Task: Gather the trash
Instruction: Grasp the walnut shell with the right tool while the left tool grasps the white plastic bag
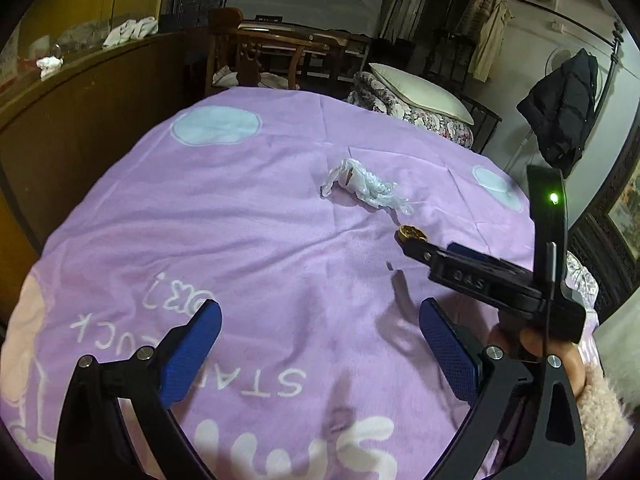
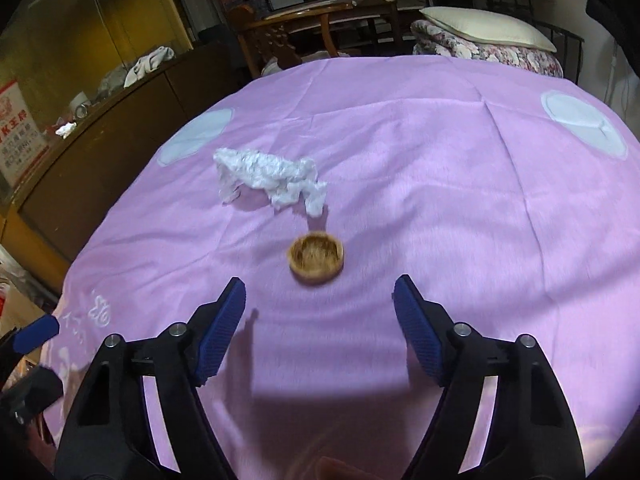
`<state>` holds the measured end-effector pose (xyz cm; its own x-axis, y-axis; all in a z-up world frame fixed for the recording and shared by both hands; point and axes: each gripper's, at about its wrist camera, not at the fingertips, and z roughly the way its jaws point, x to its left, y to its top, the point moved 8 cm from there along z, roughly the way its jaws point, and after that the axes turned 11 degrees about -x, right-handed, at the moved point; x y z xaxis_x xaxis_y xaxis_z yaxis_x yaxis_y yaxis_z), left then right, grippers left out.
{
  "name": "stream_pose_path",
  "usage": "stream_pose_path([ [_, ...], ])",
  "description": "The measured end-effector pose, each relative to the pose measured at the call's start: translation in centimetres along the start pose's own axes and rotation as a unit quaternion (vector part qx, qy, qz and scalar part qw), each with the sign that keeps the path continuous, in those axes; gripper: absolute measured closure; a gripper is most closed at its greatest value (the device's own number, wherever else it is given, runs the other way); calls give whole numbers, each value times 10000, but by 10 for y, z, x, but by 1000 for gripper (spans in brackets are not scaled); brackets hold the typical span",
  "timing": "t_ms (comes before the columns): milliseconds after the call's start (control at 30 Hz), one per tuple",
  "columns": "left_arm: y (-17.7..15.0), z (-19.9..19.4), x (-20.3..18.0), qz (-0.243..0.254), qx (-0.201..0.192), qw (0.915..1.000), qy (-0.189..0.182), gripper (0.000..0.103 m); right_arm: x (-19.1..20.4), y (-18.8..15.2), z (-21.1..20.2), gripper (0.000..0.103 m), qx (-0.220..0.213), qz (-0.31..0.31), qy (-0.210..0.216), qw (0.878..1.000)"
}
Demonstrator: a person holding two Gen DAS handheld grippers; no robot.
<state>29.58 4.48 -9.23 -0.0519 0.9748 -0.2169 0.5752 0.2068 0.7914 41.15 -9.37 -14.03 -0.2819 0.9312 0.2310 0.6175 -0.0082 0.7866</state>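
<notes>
In the left wrist view, the left claw (image 1: pixel 320 344) stands wide open with nothing between its blue, cross-hatched pads (image 1: pixel 191 350); its black arms fork out at 7 and 5 o'clock. Beneath it spreads a lilac fleece blanket (image 1: pixel 248 216), soft and napped, printed with pale blue discs and white lettering, covering what looks like a bed. A crumpled white plastic wrapper (image 1: pixel 366 186), thin and crinkled, lies just above centre, towards 1 o'clock. Just beside it at 3 o'clock, a small round golden-brown cup (image 1: pixel 412 234) shows partly behind the tip of the right claw (image 1: pixel 424 246), which reaches in from 4 o'clock; whether that tip touches the cup cannot be told here. A hand (image 1: pixel 532 344) with a fluffy pink cuff grips that tool.

In the right wrist view, the right claw (image 2: pixel 320 300) is open, its ribbed blue pads (image 2: pixel 222 334) well apart and holding nothing. The cup (image 2: pixel 316 258), a shallow round dish with a rim and a fibrous-looking inside, sits on the blanket (image 2: pixel 440 200) just ahead of the fingertips at 12 o'clock, apart from both pads. The wrapper (image 2: pixel 268 178), wrinkled and elongated, lies beyond it at 11 o'clock. A wooden chair (image 2: pixel 280 40) and a cream pillow (image 2: pixel 488 26) on a floral quilt stand at the far edge.
</notes>
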Motion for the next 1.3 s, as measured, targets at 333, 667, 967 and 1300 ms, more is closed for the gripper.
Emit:
stream_pose_path([
  [333, -8, 18, 7, -82, 159, 9998, 38, 6, 8, 1, 24, 40, 157, -235, -85, 9996],
  [667, -9, 33, 6, 43, 230, 9996, 131, 6, 10, 0, 24, 69, 138, -415, -169, 9989],
  [967, 23, 63, 3, 324, 10, 9990, 305, 6, -6, 1, 12, 69, -32, -75, -200, 9998],
  [1300, 85, 138, -35, 255, -160, 9994, -174, 6, -30, 0, 5, 69, -79, 289, -310, 9991],
])
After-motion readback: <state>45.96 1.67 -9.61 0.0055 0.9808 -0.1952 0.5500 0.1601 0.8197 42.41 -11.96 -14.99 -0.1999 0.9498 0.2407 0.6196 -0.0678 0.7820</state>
